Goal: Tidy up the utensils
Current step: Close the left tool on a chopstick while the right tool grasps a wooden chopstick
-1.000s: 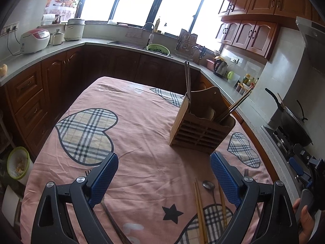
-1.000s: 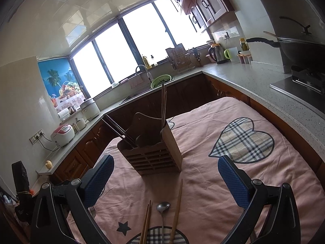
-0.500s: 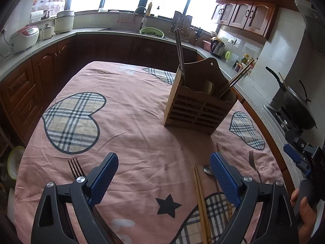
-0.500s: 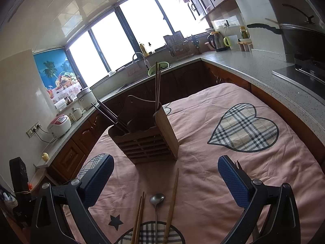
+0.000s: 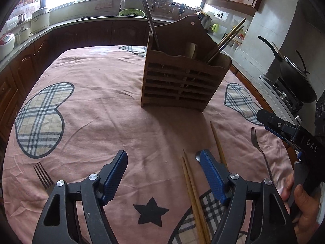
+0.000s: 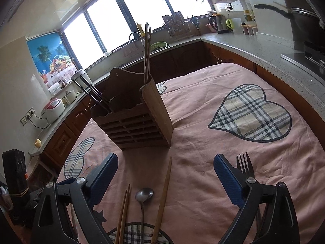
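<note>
A slatted wooden utensil holder stands on the pink tablecloth with chopsticks upright in it. Loose on the cloth in front of it lie a pair of wooden chopsticks, a single chopstick, a metal spoon and a steel fork. A dark fork lies at the left. My left gripper hovers over the cloth, jaws closing with nothing pressed between the pads. My right gripper hovers above the spoon and chopsticks, its jaws also closing on nothing.
Dark wooden cabinets and a grey counter ring the table. A wok sits on the stove at the right. A rice cooker and a kettle stand on the counter. A hand holds the right gripper's body.
Both grippers have sunk toward the table and come closer to the holder and the loose utensils. Both pairs of jaws stand narrower than before.
</note>
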Motion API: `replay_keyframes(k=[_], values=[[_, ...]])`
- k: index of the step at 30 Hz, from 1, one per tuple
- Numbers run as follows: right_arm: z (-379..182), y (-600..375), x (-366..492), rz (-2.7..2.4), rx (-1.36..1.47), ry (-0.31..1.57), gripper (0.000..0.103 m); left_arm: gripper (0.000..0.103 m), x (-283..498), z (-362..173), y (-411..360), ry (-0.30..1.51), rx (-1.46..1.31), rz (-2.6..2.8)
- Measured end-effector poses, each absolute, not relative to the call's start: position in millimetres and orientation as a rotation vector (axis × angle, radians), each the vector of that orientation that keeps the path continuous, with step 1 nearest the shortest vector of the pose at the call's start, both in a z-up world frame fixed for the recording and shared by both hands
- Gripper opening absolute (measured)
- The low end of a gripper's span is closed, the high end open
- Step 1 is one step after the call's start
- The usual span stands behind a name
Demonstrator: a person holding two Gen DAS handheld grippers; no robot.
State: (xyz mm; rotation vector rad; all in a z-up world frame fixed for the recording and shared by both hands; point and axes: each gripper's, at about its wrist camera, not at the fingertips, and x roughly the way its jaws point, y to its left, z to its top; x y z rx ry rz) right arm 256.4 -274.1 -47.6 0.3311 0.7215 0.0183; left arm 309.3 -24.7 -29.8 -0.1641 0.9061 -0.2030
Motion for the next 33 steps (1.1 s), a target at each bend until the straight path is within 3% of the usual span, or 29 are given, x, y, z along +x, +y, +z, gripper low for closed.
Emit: replay_keyframes(k=[8,13,20,24,28,30,33], values=[[-81,-269,290,0.039,0.305,0.847,0.054,0.058,342,-58,-47,0.978,-0.123,-0.252],[-96,-269,307,0.046,0.298,0.903,0.036,0.051,358,-74,-58,1.016,-0.087,-0.276],[-107,-267,325,0.053,0.266,0.941,0.029,0.032,376,-92,-75,1.051,-0.044,-0.292],[-117,-262,336,0.043,0.228,0.977,0.026,0.009,382,-97,-81,1.059,-0.039,-0.318],[-120,-253,338,0.032,0.168,0.980,0.021,0.008,385,-100,-78,1.058,-0.067,-0.334],[-121,-250,338,0.036,0.146,0.985,0.009,0.007,387,-100,-75,1.061,-0.094,-0.339],[-120,-247,335,0.048,0.137,0.976,0.006,0.007,385,-96,-69,1.044,-0.117,-0.339]])
